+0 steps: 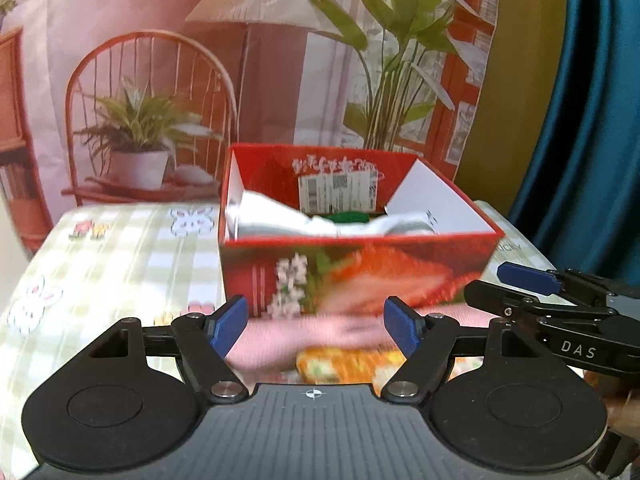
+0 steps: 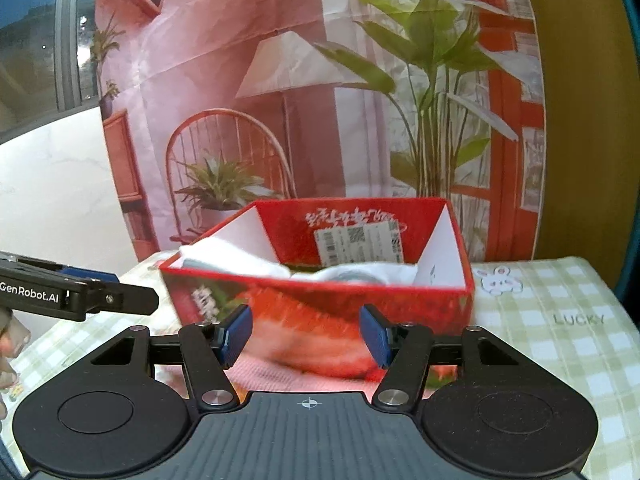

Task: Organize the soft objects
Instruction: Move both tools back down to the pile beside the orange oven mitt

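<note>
A red strawberry-print box [image 1: 360, 272] stands on the checked tablecloth, also in the right wrist view [image 2: 320, 308]. White soft cloths [image 1: 280, 220] and a green item [image 1: 350, 217] lie inside it; the white cloths show in the right view [image 2: 240, 260]. A pink cloth [image 1: 304, 336] with a patterned patch lies in front of the box, below both grippers, and shows in the right view [image 2: 280, 372]. My left gripper [image 1: 316, 326] is open and empty above the pink cloth. My right gripper [image 2: 306, 334] is open and empty just before the box.
The green checked tablecloth [image 2: 560, 320] with rabbit prints covers the table. A printed backdrop [image 1: 240, 60] with a chair, lamp and plants hangs right behind the box. A blue curtain [image 1: 592, 120] hangs at the right. The right gripper [image 1: 560, 304] sits close at the left one's right.
</note>
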Tool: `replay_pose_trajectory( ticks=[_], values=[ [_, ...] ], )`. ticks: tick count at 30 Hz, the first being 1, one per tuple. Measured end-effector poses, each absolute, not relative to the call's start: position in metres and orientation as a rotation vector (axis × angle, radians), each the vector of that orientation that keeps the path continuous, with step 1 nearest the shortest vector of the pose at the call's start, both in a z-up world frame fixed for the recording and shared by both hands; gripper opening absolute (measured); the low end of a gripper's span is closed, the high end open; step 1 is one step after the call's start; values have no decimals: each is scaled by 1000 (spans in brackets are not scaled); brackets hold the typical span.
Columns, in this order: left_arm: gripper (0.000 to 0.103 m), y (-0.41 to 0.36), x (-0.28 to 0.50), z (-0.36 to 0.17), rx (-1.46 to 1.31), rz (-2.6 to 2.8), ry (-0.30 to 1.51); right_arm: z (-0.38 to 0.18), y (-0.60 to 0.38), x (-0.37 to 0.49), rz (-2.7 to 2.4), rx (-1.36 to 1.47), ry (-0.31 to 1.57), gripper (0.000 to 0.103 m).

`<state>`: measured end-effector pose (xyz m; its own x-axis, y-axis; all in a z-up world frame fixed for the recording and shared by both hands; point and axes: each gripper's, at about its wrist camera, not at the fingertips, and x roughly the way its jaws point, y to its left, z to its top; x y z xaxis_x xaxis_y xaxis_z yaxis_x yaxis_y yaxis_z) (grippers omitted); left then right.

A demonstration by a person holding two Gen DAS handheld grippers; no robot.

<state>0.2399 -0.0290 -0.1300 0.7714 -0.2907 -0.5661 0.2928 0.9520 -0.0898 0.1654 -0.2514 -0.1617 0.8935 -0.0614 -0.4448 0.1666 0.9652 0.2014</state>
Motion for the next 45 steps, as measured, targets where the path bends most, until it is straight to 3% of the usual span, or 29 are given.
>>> replay_pose_trajectory(
  ticks=[14,26,33,45],
  values=[
    [77,-2,161,-164,-66,-285,651,-193,-197,86,-87,252,491,56],
    [76,36,148,-209,-203,-177,763,-230,-186,57,-79,322,574,56],
    [57,33,156,-228,-195,-202,782,-245,-186,64,-92,261,590,56],
    [54,23,161,-248,-122,-225,804,-259,-194,70,-93,293,625,63]
  ],
)
